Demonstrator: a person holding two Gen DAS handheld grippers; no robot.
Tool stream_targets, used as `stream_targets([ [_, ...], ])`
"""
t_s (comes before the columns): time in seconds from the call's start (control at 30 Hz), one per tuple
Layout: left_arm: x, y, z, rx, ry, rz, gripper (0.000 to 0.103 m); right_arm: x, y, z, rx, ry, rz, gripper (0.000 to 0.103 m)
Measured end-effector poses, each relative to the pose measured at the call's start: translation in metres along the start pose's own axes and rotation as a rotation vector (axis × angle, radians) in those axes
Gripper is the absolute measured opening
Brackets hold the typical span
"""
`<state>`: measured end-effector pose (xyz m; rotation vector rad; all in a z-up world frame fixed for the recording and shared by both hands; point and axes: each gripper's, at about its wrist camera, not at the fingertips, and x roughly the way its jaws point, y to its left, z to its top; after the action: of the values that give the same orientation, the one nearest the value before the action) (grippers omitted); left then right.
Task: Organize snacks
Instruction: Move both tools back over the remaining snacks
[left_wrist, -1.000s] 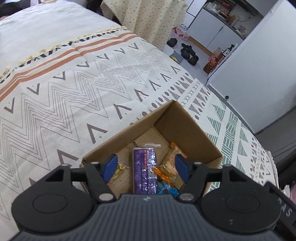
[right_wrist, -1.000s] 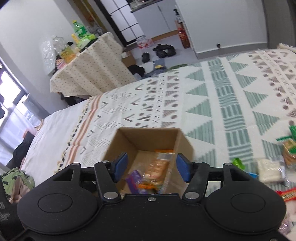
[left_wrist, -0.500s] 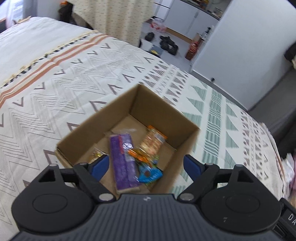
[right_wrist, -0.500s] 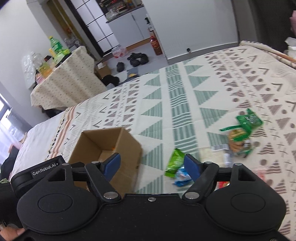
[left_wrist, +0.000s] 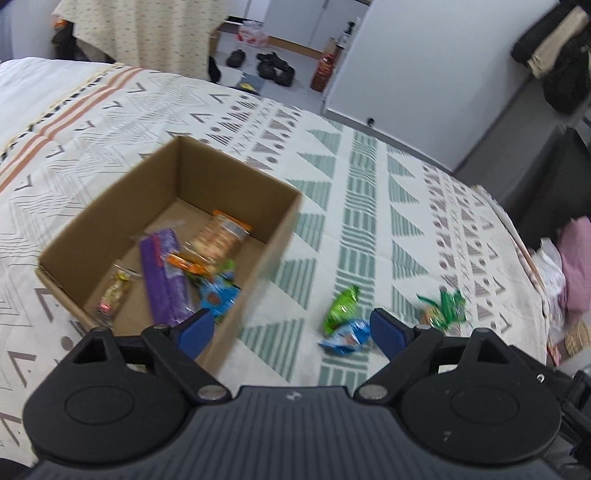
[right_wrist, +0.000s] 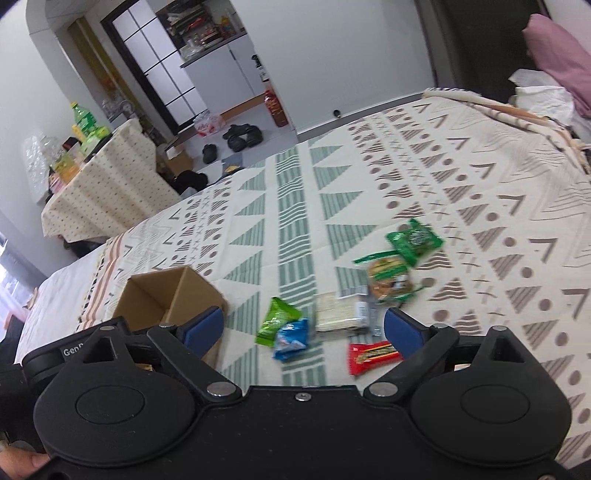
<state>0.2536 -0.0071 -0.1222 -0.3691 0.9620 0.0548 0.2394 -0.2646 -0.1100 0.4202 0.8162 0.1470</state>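
Observation:
An open cardboard box (left_wrist: 110, 206) sits on the patterned bedspread and also shows in the right wrist view (right_wrist: 155, 295). It holds a purple packet (left_wrist: 162, 273), an orange cookie pack (left_wrist: 221, 236), a blue packet (left_wrist: 218, 295) and a small candy (left_wrist: 114, 291). Loose snacks lie right of it: a light green packet (right_wrist: 275, 319), a blue packet (right_wrist: 291, 338), a white wafer pack (right_wrist: 340, 312), a red bar (right_wrist: 373, 356) and green cookie packs (right_wrist: 402, 254). My left gripper (left_wrist: 291, 332) is open and empty above the box's right edge. My right gripper (right_wrist: 303, 330) is open and empty above the loose snacks.
The bedspread (right_wrist: 480, 221) stretches far and right. A cloth-covered side table (right_wrist: 107, 184) with bottles stands beyond the bed. Shoes (right_wrist: 240, 134) lie on the floor. Pink and white laundry (left_wrist: 569, 266) sits at the bed's right edge.
Both grippers have swung right, away from the box, and opened wider. The loose snacks have come into view between the fingers of both grippers.

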Motion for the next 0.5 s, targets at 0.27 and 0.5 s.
stream_targets([
  [0.27,0.007,-0.020,-0.014,0.048,0.038,-0.013,0.091,-0.014,-0.030,-0.006,0.022,-0.002,-0.031,0.095],
  [0.5,0.012,-0.032,-0.024,0.065,0.062,-0.022,0.091,-0.022,-0.055,-0.015,0.059,0.006,-0.034,0.095],
])
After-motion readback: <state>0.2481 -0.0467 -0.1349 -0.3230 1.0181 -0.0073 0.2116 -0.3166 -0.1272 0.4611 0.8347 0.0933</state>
